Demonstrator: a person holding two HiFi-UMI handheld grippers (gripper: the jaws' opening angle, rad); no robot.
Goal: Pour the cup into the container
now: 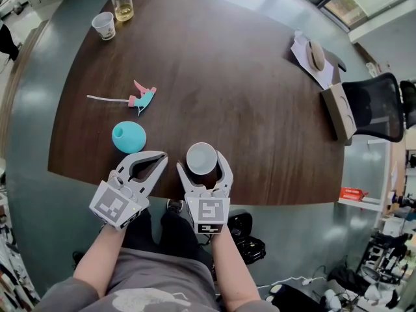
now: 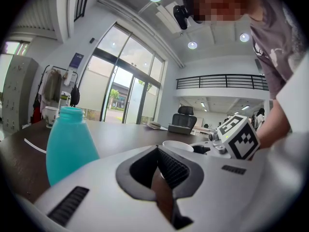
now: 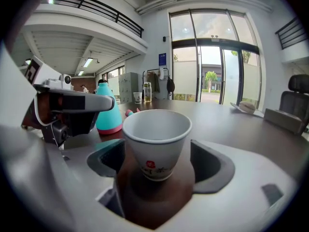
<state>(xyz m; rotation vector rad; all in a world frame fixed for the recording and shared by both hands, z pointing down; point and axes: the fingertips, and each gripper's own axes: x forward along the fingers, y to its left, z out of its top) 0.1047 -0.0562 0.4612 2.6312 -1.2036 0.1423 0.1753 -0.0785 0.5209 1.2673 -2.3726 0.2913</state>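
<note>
The right hand-held gripper (image 1: 202, 161) has its smooth white jaws spread wide around the cup (image 3: 157, 141). The dark ribbed pads stand clear of the cup on both sides. The cup is a white tapered paper one with a small red mark low on its wall. It stands upright near the front edge of the worktop (image 1: 227, 77), and as far as its inside shows, it looks empty.

The left hand-held gripper (image 1: 161, 157) lies just beside it with its jaws pressed together and nothing between them. It rests at the worktop's front edge and points toward the container (image 1: 129, 137). This is a teal bottle with a matte surface, a rounded body and a narrow open neck. It stands upright just past the left jaws and apart from the cup.

The worktop is dark brown wood grain with a curved outline. Further out lies a small pink and blue object (image 1: 142, 96) with a thin white strip trailing from it; what it is I cannot tell. At the far left stand a second paper cup (image 1: 103, 26) and a clear plastic bottle (image 1: 121, 0) of yellowish liquid. At the right edge are papers (image 1: 305, 60) under a beige oval thing, and a black mesh chair (image 1: 377, 106) is beyond them.

The person's forearms and lap fill the bottom of the head view.
</note>
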